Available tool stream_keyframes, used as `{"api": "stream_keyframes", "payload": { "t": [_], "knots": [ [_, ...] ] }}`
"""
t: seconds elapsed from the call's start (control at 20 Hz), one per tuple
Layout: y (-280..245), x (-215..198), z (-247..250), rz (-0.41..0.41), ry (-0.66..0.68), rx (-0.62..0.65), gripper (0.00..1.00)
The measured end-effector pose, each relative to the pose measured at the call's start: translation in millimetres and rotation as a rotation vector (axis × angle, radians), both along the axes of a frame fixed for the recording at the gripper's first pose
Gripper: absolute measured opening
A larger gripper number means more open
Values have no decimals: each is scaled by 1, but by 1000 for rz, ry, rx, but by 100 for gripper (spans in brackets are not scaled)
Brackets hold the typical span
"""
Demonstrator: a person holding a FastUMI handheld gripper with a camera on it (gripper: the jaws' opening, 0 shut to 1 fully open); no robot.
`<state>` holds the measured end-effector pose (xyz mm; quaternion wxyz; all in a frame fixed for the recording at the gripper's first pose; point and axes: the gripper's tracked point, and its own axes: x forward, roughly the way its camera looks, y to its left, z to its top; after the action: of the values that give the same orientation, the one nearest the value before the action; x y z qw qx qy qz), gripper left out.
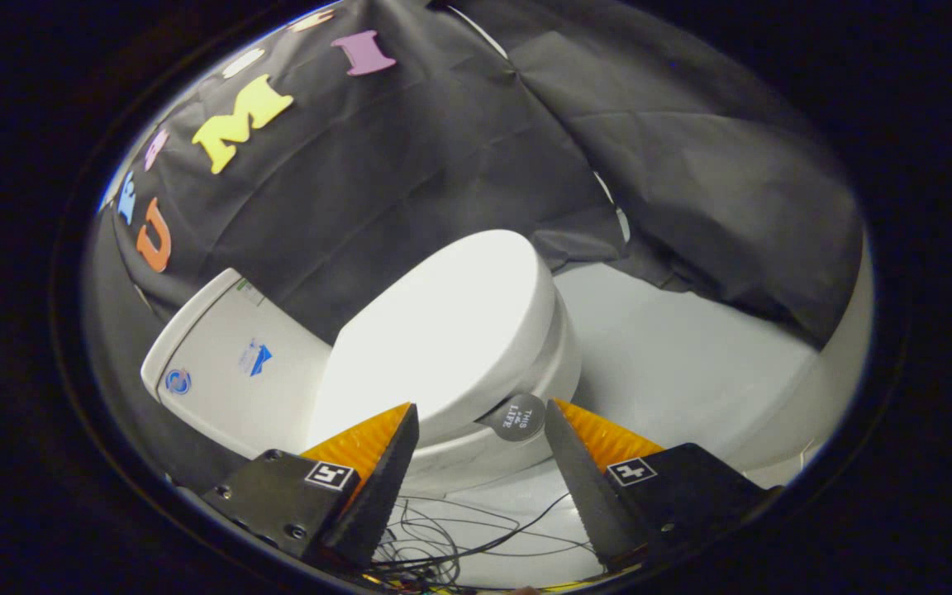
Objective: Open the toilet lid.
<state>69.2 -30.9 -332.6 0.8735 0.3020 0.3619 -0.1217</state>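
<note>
Black cloth (459,157) hangs all around as the booth's wall, and a pale floor (691,364) lies under everything.

Closest to me is my gripper (480,417). Its two fingers are spread wide apart and hold nothing. One finger (377,487) sits at one side of the toilet's front edge, and the other finger (587,479) sits at the other side. Both fingertips are close to the toilet, but I cannot tell if they touch it.

Under the fingers, in front of the toilet, some thin dark wires (459,537) lie in loops on the floor.

Just ahead, between my fingers, is the toilet bowl (459,459). It is white. A small round dark tab (519,417) with tiny words on it sticks out from the front of the toilet, right where the lid meets the seat. It is very near the tip of one finger.

On top of the bowl is the toilet lid (443,330). It is white, smooth and rounded. It lies down flat, so the toilet is closed.

Behind the lid is the toilet tank (228,364). It is white too, with small blue stickers (254,358) on its top. I cannot make out what they say.

Past the tank, the cloth wall comes down in folds, and it drapes onto the floor beside the toilet.
</note>
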Motion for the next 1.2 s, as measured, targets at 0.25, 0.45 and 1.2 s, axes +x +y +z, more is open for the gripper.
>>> {"api": "stream_keyframes", "payload": {
  "t": [0.25,0.45,1.2],
  "knots": [
    [-4,3,-31,-58,66,130,91],
    [-4,0,-47,-109,127,226,86],
    [-6,17,-62,-216,134,413,31]
  ]
}}
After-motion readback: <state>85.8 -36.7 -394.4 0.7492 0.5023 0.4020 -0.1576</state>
